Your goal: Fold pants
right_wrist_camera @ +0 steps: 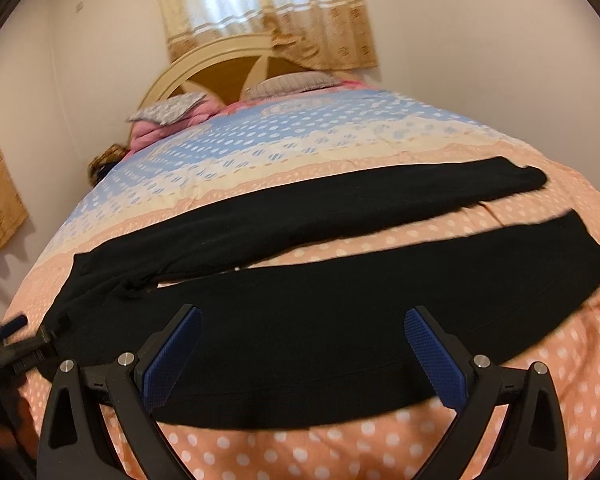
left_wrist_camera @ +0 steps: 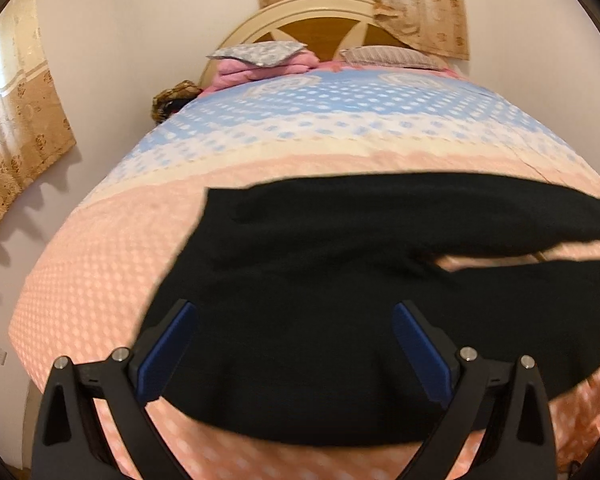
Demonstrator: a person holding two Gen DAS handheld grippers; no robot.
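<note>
Hovering over the black pants (right_wrist_camera: 300,300), our left gripper (left_wrist_camera: 294,344) and right gripper (right_wrist_camera: 302,350) have jaws spread wide, holding nothing. We judge the fabric soft and limp; we should pinch the near hem and waistband.

You are working over a bed (right_wrist_camera: 400,456) covered by a dotted spread (left_wrist_camera: 100,280), peach with pale dots at your end, then a cream band, then blue with white dots toward the headboard (right_wrist_camera: 204,62). Black pants (right_wrist_camera: 300,336) lie flat across the peach part, waist to your left and both legs running to the right, spread slightly apart so a strip of spread shows between them. At the head end you have a grey patterned pillow (left_wrist_camera: 256,53) resting on a folded pink blanket (left_wrist_camera: 236,72), and beside it a striped pillow (left_wrist_camera: 388,56).
</note>
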